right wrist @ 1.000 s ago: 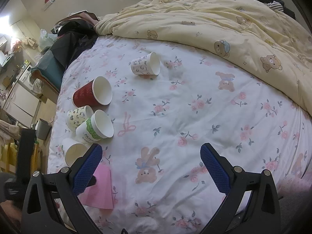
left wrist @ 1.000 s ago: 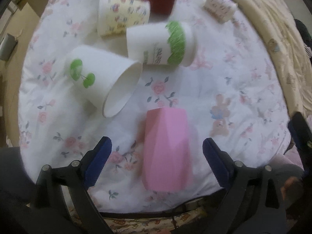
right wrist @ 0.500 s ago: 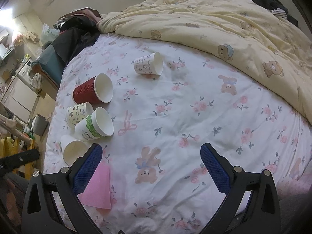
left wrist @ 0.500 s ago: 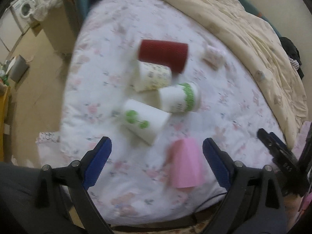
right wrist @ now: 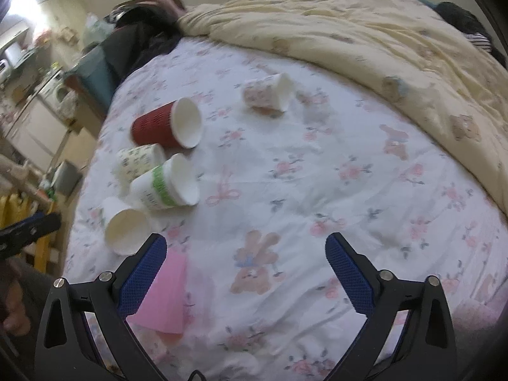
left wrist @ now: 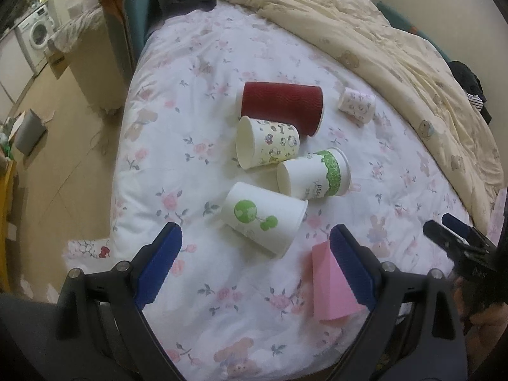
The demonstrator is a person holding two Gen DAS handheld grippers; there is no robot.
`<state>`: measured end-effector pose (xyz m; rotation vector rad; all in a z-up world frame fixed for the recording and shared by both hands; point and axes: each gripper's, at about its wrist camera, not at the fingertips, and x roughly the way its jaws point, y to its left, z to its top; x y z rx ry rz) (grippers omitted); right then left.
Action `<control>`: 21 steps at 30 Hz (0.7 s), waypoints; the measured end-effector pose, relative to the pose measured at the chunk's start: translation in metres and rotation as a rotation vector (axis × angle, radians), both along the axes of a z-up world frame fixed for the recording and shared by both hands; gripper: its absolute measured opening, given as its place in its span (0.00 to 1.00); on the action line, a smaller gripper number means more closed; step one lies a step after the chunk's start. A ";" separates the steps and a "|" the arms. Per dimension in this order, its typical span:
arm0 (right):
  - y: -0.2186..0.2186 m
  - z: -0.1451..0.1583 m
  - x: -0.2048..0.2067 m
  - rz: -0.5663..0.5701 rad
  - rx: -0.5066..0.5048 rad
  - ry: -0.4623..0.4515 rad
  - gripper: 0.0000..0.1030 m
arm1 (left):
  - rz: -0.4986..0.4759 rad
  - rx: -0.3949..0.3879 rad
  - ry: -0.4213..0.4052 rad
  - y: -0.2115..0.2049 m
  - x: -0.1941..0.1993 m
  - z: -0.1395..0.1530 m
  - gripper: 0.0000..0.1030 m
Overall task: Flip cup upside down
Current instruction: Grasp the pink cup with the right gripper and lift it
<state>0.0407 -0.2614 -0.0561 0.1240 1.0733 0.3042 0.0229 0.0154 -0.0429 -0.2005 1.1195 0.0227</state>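
Note:
A pink faceted cup [left wrist: 330, 289] stands upside down on the floral bedsheet [left wrist: 203, 171] near the front edge; it also shows in the right wrist view [right wrist: 165, 295]. My left gripper [left wrist: 254, 266] is open and empty, raised above the bed, its right finger [left wrist: 349, 273] overlapping the pink cup in view. My right gripper [right wrist: 244, 273] is open and empty above the sheet, right of the pink cup. Several paper cups lie on their sides: a white cup with green dots [left wrist: 263, 219], a green-banded cup [left wrist: 314, 177], a cartoon-print cup [left wrist: 266, 146], a red ribbed cup [left wrist: 282, 106] and a small patterned cup [left wrist: 355, 104].
A cream bear-print duvet [left wrist: 397, 47] is bunched along the far and right side of the bed. The bed's left edge drops to the floor, where a washing machine [left wrist: 35, 31] and boxes stand. Dark clothes [right wrist: 143, 35] lie at the bed's far end.
My left gripper has pulled up and back from the pink cup, so more of the bed and room shows. My right gripper has shifted slightly closer to the cups.

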 end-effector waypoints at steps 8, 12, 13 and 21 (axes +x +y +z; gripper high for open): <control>0.026 -0.016 0.001 0.098 0.131 0.177 0.85 | 0.035 -0.024 0.012 0.008 0.002 -0.001 0.90; 0.044 -0.033 0.008 0.112 0.215 0.325 0.83 | 0.066 -0.051 0.032 0.016 0.002 -0.003 0.90; 0.049 -0.038 0.010 0.113 0.225 0.360 0.83 | 0.071 -0.060 0.035 0.018 0.001 -0.003 0.90; 0.085 -0.070 0.026 0.091 0.217 0.547 0.79 | 0.092 -0.100 0.037 0.024 0.003 -0.002 0.90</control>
